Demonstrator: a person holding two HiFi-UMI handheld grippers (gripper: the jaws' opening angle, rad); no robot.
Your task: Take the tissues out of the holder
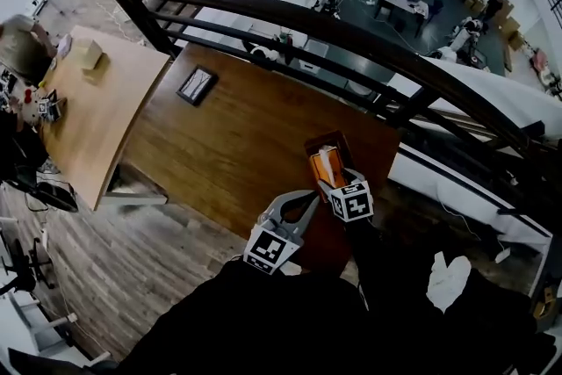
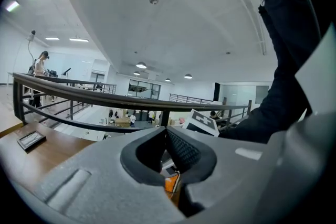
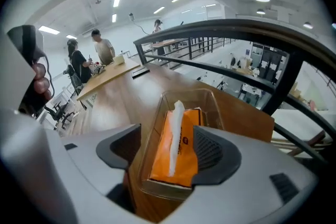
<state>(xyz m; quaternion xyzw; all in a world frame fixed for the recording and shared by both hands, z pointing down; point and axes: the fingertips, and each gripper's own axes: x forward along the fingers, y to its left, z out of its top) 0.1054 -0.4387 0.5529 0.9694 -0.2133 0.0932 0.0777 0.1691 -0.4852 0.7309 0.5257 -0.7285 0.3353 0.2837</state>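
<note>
The right gripper [image 3: 169,149] hangs open over the orange tissue pack [image 3: 184,134], which lies in the clear holder [image 3: 209,98]; the left gripper [image 2: 167,136] is closed and empty. This seems to be the reaching step: next, lower the jaws and pinch the pack.

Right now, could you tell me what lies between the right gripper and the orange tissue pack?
Only the near wall of the clear holder; nothing else separates the right gripper from the tissue pack, as the right gripper view shows.

Right gripper [image 1: 339,182] over orange tissue pack [image 1: 326,166] in holder [image 1: 339,141] at dark table [image 1: 237,145] near edge, left gripper [image 1: 303,205] just beside.
</note>
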